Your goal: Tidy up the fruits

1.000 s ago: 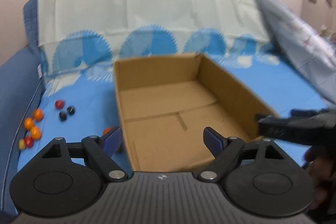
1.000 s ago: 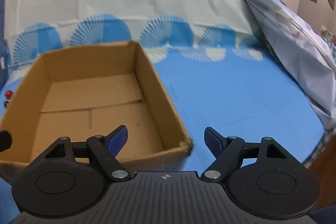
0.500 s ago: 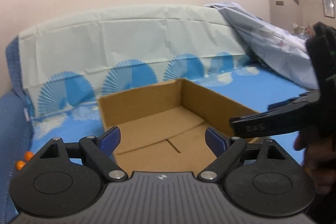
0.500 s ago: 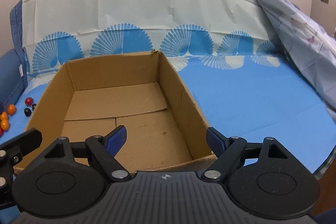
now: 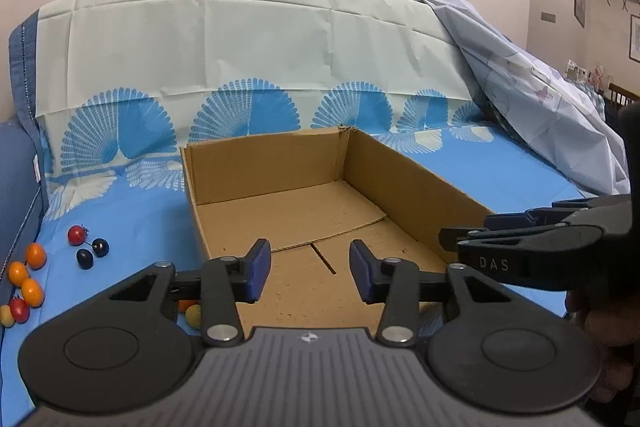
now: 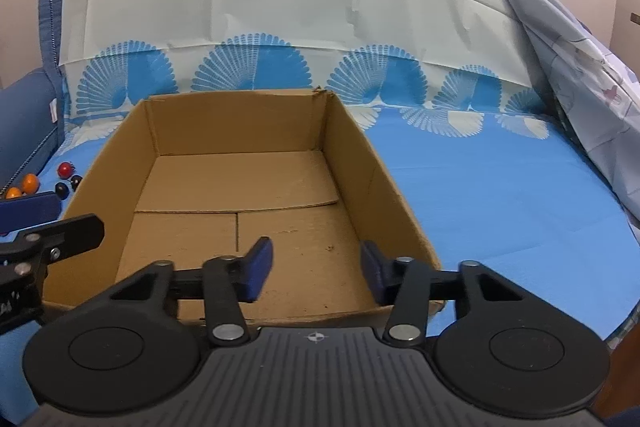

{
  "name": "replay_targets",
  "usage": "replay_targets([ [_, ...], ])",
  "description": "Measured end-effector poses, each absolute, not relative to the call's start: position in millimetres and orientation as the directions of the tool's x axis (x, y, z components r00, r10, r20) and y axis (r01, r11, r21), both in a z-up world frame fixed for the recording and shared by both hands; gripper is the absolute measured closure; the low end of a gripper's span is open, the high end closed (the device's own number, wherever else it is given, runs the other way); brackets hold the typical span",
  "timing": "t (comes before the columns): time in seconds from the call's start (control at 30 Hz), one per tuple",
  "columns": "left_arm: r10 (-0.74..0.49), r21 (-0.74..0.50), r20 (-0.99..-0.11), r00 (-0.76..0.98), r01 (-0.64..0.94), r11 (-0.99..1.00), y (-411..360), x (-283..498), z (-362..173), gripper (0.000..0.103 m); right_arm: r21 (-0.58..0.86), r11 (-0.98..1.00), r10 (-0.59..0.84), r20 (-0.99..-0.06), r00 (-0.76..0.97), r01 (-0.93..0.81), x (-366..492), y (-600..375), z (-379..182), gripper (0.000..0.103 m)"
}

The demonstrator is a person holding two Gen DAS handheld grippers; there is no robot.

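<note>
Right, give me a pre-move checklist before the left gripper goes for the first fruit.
1. Left gripper open, nothing between the fingers: ok.
2. Right gripper open and holding nothing: ok.
3. Cardboard box open on top, floor bare, ready for fruit: ok.
4. Fruit in sight on the blue cloth left of the box: red tomato, two dark fruits, orange ones: ok.
5. Left gripper lined up with the fruit: not ok, it points into the box.
6. Small fruit by the box's near corner: partly hidden behind the left finger, cannot tell if reachable.
</note>
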State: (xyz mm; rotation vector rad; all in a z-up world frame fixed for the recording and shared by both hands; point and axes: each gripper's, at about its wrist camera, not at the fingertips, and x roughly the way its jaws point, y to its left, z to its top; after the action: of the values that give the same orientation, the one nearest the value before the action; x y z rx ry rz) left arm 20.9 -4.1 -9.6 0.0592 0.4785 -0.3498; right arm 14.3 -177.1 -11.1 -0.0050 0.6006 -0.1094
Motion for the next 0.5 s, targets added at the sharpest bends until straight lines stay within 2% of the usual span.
replay_targets([
  [0.5,-0.311,-0.036,-0.459,0.832,0.332,0.942,0.6,19.7,-7.6,0.054,-0.047,0.996,-0.086,-0.539,0.838,0.072,11.7,-160.6,-7.4,0.055],
])
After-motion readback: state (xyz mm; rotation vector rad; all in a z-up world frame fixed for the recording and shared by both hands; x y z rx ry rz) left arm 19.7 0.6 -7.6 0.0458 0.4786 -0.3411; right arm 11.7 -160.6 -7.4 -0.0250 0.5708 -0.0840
